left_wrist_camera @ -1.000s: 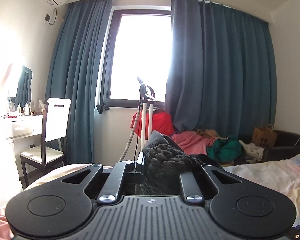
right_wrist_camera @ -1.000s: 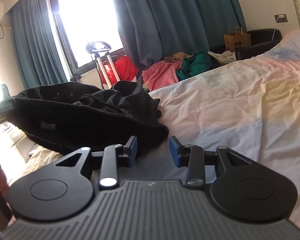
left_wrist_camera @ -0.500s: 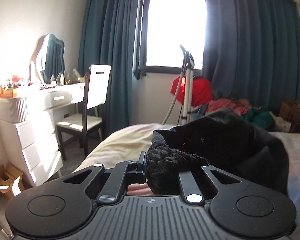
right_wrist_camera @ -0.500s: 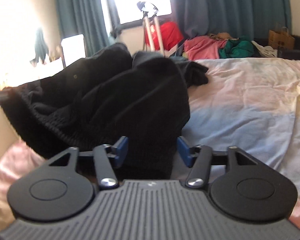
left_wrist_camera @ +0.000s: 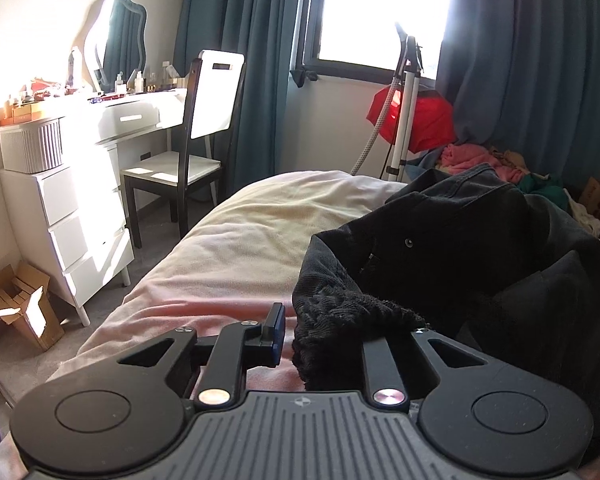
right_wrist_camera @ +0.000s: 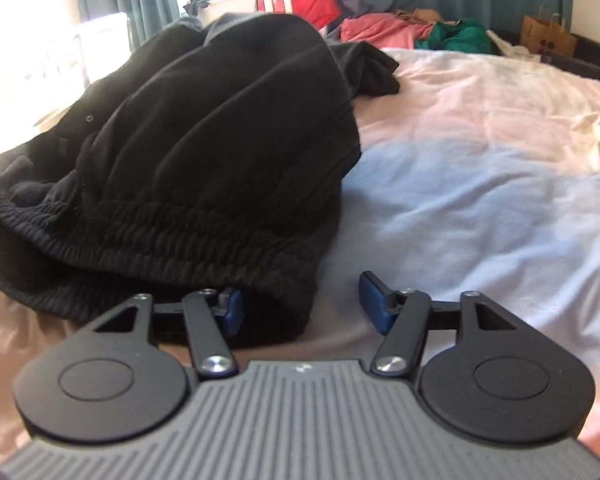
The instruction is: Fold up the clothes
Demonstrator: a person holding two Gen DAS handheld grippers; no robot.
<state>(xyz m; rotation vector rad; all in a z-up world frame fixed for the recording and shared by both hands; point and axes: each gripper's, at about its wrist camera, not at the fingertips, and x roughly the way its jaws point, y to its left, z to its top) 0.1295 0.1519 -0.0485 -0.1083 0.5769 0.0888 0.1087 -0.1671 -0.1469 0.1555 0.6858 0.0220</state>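
Left wrist view: left tool (left_wrist_camera: 320,332) released from the black garment (left_wrist_camera: 460,256) clamped a second ago; jaws opening, left pad clear, waistband draped over the right finger. Right wrist view: right tool (right_wrist_camera: 300,304) lowered to the bed (right_wrist_camera: 480,168); jaws closing, apart, waistband edge (right_wrist_camera: 180,236) over the left pad, unpinched. Both tools pitched downward. Garment heaped on the pastel sheet. Dresser (left_wrist_camera: 72,200), chair (left_wrist_camera: 188,140), teal curtains (left_wrist_camera: 240,60) beyond.
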